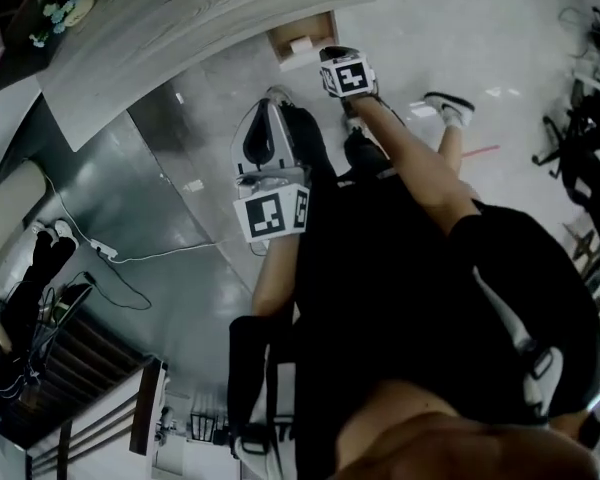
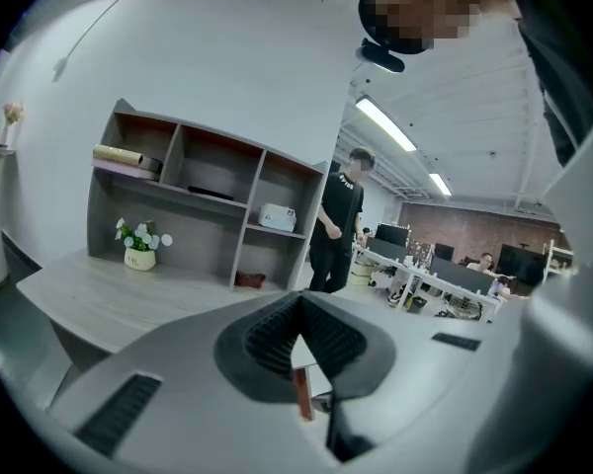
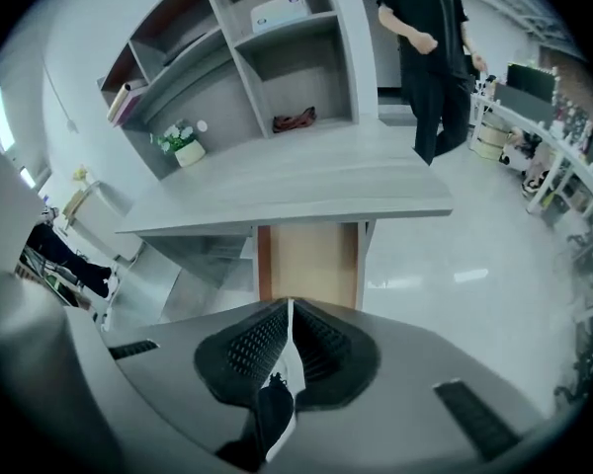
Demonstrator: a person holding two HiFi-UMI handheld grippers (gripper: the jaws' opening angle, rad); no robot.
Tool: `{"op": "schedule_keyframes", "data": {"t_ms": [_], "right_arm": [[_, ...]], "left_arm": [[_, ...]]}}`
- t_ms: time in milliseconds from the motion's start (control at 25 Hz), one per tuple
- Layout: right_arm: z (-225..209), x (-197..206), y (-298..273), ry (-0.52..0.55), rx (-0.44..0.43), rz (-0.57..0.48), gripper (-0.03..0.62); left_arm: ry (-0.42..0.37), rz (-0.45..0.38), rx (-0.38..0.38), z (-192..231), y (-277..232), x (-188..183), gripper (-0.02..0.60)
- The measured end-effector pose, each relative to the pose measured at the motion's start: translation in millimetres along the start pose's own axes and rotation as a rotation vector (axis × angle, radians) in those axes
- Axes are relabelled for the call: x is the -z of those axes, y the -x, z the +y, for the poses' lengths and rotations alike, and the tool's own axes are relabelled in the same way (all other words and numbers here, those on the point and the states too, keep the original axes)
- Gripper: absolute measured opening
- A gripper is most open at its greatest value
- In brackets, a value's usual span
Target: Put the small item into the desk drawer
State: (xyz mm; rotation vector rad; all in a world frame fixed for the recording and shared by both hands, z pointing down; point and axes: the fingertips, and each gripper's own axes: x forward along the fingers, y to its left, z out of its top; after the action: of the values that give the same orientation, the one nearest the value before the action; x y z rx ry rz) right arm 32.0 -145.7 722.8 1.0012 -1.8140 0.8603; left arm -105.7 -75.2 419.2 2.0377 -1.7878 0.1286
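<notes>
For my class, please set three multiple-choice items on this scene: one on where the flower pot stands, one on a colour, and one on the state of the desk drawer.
1. Where does the pot of white flowers stand?
A. On the floor
B. On the desk top, at the foot of the shelf unit
C. On the highest shelf

2. What colour are the clothes of the person standing past the shelf unit?
A. White
B. Red
C. Black

3. The desk drawer is:
A. Pulled open
B. Pushed shut
C. Taken out and lying on the floor

Answers:
1 B: the pot rests on the grey top in front of the lowest shelf space.
2 C: both shirt and trousers are black.
3 A: the drawer's pale wooden inside juts out from under the desk top.
</notes>
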Motion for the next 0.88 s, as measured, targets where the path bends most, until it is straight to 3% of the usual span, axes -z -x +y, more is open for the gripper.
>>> {"op": "schedule_keyframes", "data": {"t_ms": [440, 640, 880], "right_arm": [[26, -53, 80, 0.008, -0.037, -0.169, 0.000], [38, -87, 119, -0.007, -0.037, -0.281, 0.000], [58, -114, 169, -0.039, -0.038, -0.406, 0.000]], "left_arm": [[-0.050, -0.051, 0.056, 0, 2, -45, -0.002], [-0.011, -0.086, 0.082, 2, -1, -68, -0.002], [-0.036, -0.075, 0.125, 18, -3, -84, -0.002]]}}
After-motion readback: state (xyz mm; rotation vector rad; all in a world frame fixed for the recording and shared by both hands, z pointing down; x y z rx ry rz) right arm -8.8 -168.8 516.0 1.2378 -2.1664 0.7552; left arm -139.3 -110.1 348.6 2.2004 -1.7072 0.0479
